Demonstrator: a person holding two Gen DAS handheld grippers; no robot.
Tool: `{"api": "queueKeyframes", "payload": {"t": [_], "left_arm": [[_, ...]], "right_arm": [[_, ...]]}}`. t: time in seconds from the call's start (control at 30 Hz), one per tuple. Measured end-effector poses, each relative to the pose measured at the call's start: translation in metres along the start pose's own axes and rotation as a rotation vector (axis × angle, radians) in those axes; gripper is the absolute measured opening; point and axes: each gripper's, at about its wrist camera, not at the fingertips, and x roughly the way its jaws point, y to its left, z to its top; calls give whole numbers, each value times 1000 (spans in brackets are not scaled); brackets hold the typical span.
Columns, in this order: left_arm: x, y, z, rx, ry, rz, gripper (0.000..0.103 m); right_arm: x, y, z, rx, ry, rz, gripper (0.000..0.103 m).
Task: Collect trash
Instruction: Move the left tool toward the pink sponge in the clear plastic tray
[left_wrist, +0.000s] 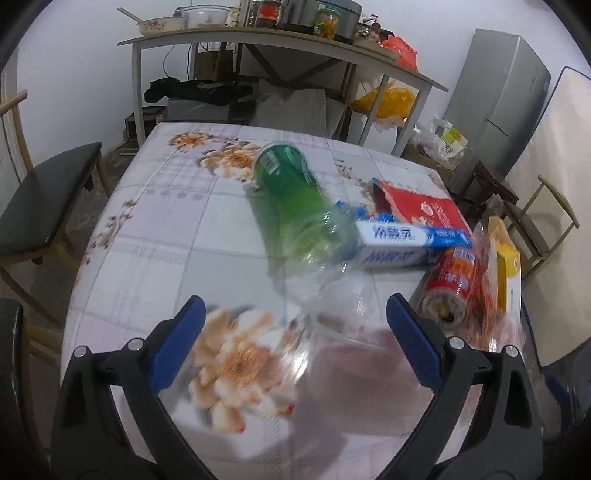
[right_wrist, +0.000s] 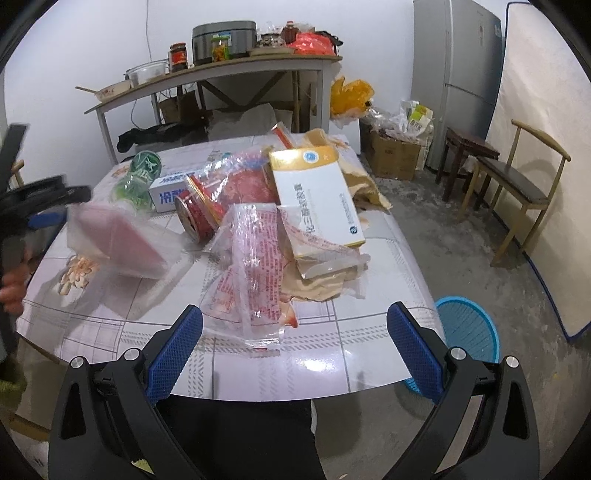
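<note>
your left wrist view looks low across the counter (left_wrist: 155, 229) toward the back wall; your right wrist view sits farther back, facing likewise. both share the toothpaste box (left_wrist: 402, 243) (right_wrist: 168, 188) and red can (left_wrist: 448, 288) (right_wrist: 195, 214).

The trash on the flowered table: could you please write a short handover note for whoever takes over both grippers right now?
Left gripper: open, over a clear bag with a pink packet; the view is blurred and no grip shows.
Right gripper: open, empty, at the table's near edge.
On the table: green bottle, blue-white box, red can, white-gold box, printed clear wrappers.
Blue basket stands on the floor at right.
Done: nothing visibly binned.
Left: everything.
</note>
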Motion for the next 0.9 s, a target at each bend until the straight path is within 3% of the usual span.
{"api": "queueKeyframes", "payload": {"t": [0.37, 0.5, 0.67, 0.83, 0.9], "left_arm": [[-19, 20, -57, 50, 31, -11, 94], [-36, 19, -56, 51, -33, -61, 94], [-61, -7, -48, 150, -127, -158, 94], [-58, -40, -53, 271, -93, -189, 94], [-50, -46, -54, 289, -52, -185, 88]], "right_arm": [[22, 5, -3, 7, 54, 2, 97], [25, 2, -5, 13, 75, -2, 97], [22, 1, -4, 3, 74, -7, 97], [14, -6, -4, 28, 52, 13, 97], [9, -11, -4, 38, 33, 34, 97]]}}
